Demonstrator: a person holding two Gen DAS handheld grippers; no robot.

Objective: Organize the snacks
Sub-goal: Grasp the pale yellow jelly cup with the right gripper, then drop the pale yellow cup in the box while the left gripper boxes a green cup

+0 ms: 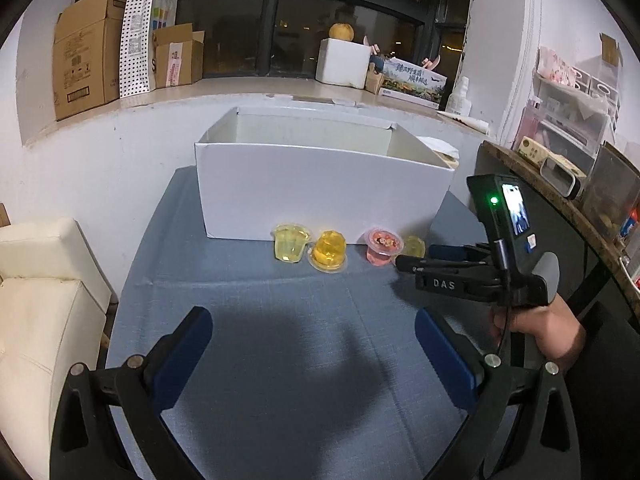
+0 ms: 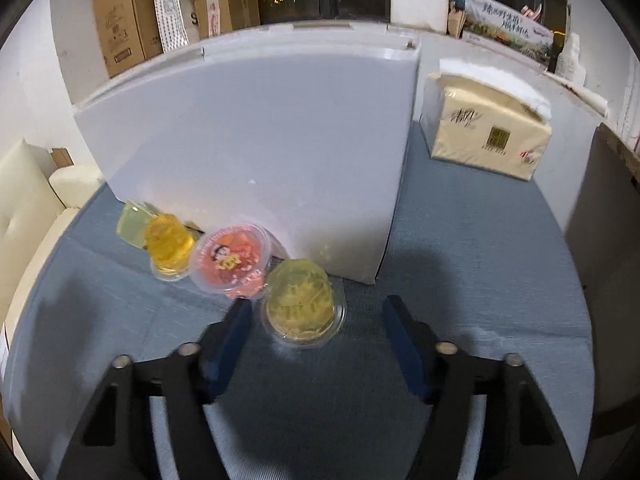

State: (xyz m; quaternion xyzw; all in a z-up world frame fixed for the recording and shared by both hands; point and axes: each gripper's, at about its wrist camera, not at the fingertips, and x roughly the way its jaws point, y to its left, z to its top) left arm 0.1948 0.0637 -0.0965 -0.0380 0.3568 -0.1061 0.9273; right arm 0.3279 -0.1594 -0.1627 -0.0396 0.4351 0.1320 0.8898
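Several jelly cups stand in a row on the blue tablecloth point(image 1: 248, 312) against the front of an open white box point(image 1: 320, 188) point(image 2: 248, 140): pale yellow point(image 1: 291, 242) point(image 2: 134, 220), orange point(image 1: 329, 251) point(image 2: 168, 250), pink with a printed lid point(image 1: 382, 246) point(image 2: 230, 260), and yellow-green point(image 1: 414, 246) point(image 2: 300, 300). My right gripper point(image 2: 316, 318) point(image 1: 408, 262) is low over the cloth, open. The yellow-green cup sits just ahead of its fingertips, untouched. My left gripper point(image 1: 314, 332) hangs open over bare cloth, well short of the cups.
A tissue pack point(image 2: 488, 132) lies right of the box. A cream sofa point(image 1: 40, 300) flanks the table on the left, a cluttered shelf point(image 1: 560, 184) on the right. Cardboard boxes point(image 1: 88, 52) stand on the window sill behind. A hand point(image 1: 536, 332) holds the right gripper.
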